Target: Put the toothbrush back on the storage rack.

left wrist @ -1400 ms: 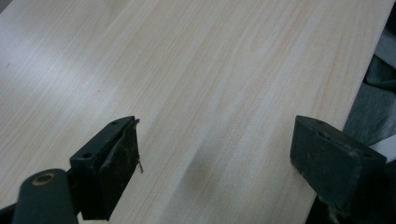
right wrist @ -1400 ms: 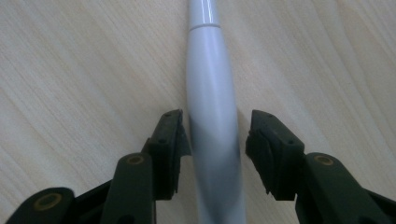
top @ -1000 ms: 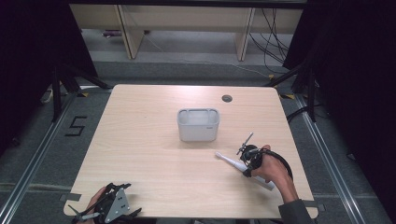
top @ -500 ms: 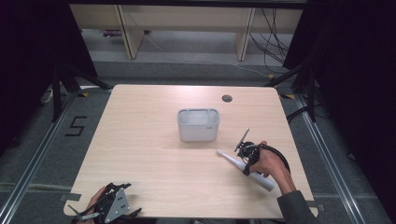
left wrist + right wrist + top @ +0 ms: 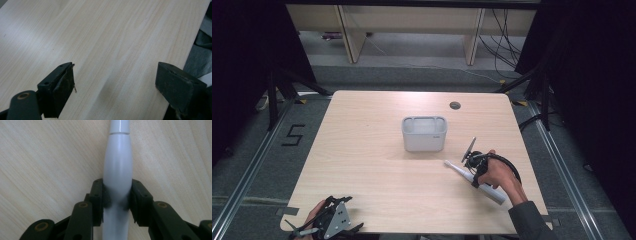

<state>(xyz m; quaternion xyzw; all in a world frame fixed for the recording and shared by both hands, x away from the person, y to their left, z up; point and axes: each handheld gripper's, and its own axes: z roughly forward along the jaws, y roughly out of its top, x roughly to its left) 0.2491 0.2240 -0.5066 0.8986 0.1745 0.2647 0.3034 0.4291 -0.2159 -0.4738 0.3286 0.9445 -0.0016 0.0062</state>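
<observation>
Jaws of right gripper (image 5: pixel 117 202) clamped on both sides of white toothbrush-like handle (image 5: pixel 117 167), handle lying flat on table (image 5: pixel 362 150) near its right edge, left gripper (image 5: pixel 115 85) wide open w/ nothing between, at near-left corner, white bin (image 5: pixel 424 134) mid-table.

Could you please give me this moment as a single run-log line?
right gripper: shut on white handle, lying on table | left gripper: open, nothing between its jaws, near front edge | grey bin: mid-table, untouched
</observation>
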